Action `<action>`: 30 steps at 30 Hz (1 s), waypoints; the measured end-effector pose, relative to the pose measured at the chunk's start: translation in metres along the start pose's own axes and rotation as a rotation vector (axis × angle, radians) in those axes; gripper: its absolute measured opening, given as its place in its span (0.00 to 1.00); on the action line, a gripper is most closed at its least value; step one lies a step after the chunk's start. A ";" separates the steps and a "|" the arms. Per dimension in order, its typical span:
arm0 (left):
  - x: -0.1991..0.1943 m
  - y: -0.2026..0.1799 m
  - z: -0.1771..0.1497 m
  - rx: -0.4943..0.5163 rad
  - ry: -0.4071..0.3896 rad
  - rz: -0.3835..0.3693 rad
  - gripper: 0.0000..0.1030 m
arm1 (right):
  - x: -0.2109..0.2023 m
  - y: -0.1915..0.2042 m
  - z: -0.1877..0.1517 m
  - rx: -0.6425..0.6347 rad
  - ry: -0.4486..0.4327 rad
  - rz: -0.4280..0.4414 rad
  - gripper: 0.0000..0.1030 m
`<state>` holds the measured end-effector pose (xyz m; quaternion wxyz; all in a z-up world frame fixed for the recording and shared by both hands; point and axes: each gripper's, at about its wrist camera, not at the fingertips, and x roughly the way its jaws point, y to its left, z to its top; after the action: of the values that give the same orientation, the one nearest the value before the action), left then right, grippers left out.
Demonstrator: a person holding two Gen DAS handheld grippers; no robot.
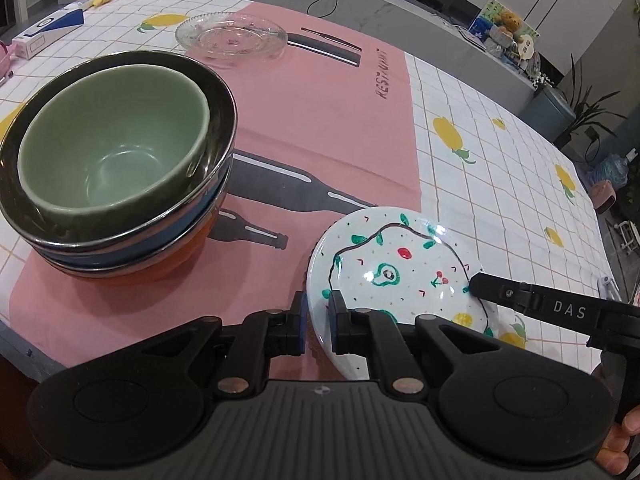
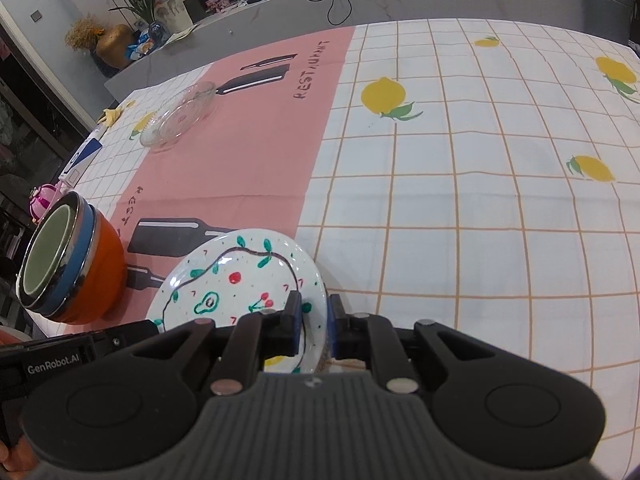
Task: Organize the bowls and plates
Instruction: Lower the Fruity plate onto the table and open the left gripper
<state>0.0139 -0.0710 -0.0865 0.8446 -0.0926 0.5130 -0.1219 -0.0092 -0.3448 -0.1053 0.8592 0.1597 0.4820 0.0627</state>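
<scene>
A: What sits at the left of the worktop (image 1: 500, 168)?

B: A stack of bowls (image 1: 116, 168) on the pink mat (image 1: 320, 128). A pale green bowl (image 1: 116, 144) is nested on top, inside a shiny steel-rimmed one, with a blue band below that and an orange bowl (image 2: 102, 256) at the bottom. From the right wrist view the stack stands at the near left, upright.

A: And farther back?

B: A clear glass plate (image 1: 232, 36) lies flat at the far edge of the pink mat, well apart from the stack. Beyond it, at the far left, lie a blue and white box (image 1: 52, 30) and something yellow, too small to tell.

A: Where is the painted plate?

B: The white painted plate (image 1: 396, 264), with green leaves, red cherries and an avocado on it, is to the right of the stack, near the front. It is tilted, its near edges held by both tools.

A: How do the jaws stand?

B: The left gripper (image 1: 318, 316) has its jaws clamped on the plate's left rim, one blue pad on each face. The right gripper (image 2: 314, 320) has its jaws on the plate's right rim, one pad above and one under it, pressing as far as I can see.

A: And right of the plate?

B: Only the checked cloth with lemons (image 2: 460, 208).
</scene>
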 end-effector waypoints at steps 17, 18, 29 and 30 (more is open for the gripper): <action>-0.009 -0.005 0.010 0.038 -0.027 -0.027 0.14 | -0.005 0.009 0.005 -0.030 -0.046 -0.024 0.34; -0.012 -0.006 0.012 0.042 -0.031 -0.033 0.15 | -0.005 0.009 0.006 -0.025 -0.050 -0.023 0.35; -0.045 -0.011 0.055 0.164 -0.033 -0.111 0.16 | -0.006 0.019 0.030 0.052 -0.100 0.019 0.41; -0.050 -0.010 0.062 0.175 -0.038 -0.110 0.16 | -0.005 0.021 0.034 0.056 -0.103 0.029 0.41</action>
<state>0.0456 -0.0635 -0.0135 0.8511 -0.0489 0.4783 -0.2108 0.0178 -0.3337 -0.0775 0.8771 0.1938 0.4363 0.0535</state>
